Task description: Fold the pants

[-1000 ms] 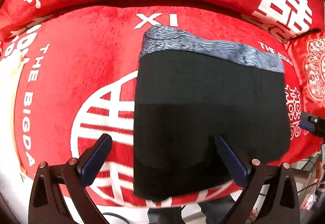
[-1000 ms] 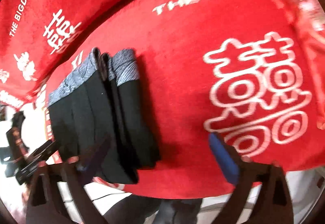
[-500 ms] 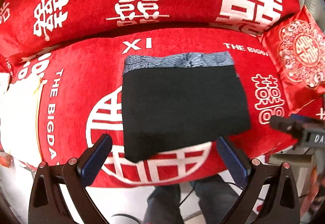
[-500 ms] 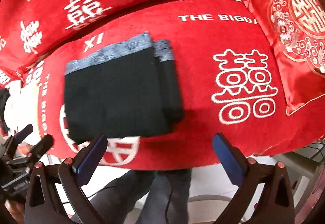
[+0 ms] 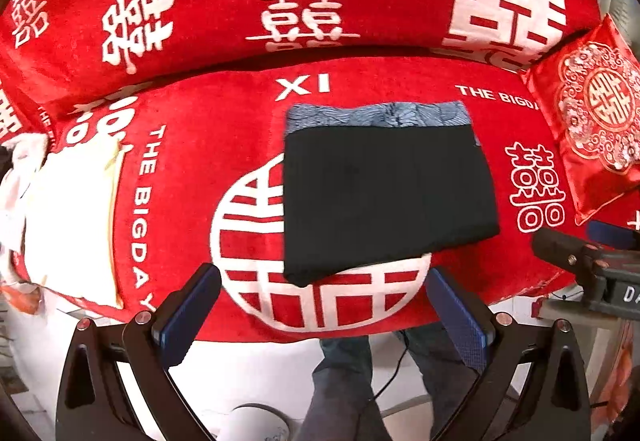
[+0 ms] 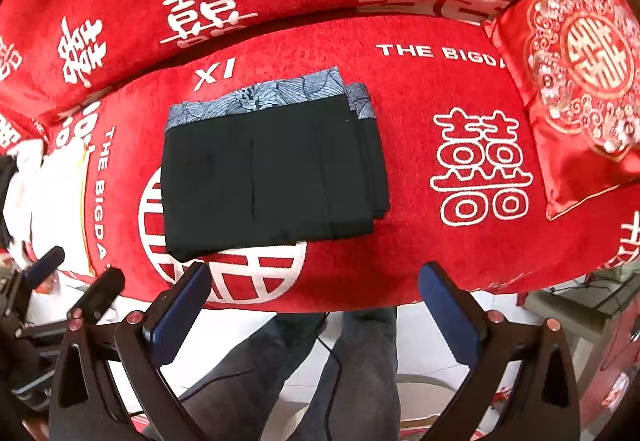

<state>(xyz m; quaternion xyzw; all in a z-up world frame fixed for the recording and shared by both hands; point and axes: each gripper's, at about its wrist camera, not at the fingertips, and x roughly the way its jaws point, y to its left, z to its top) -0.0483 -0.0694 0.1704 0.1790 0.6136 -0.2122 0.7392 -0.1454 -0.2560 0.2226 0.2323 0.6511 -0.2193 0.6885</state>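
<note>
1. My left gripper (image 5: 324,315) and right gripper (image 6: 314,307): jaws spread, empty, off the sofa cover's (image 5: 200,145) front edge.
2. Cover lettering: "XI", "THE BIGDAY".
3. Folded pants (image 5: 384,197): mid-seat, beyond both grippers, untouched.

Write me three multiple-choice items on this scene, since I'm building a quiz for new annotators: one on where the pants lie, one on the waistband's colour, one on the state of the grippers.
1. Where do the folded pants lie?
A. on the red sofa cover
B. on the floor
C. on the embroidered cushion

2. What colour is the waistband?
A. plain white
B. patterned blue-grey
C. yellow

3. What state are the left gripper and right gripper in?
A. both shut on the pants
B. one holding the waistband
C. both open, holding nothing

Key: 1 A, the pants rest flat on the seat's white emblem. 2 B, a blue-grey patterned strip tops the black cloth. 3 C, both sets of fingers stand apart, short of the pants.
</note>
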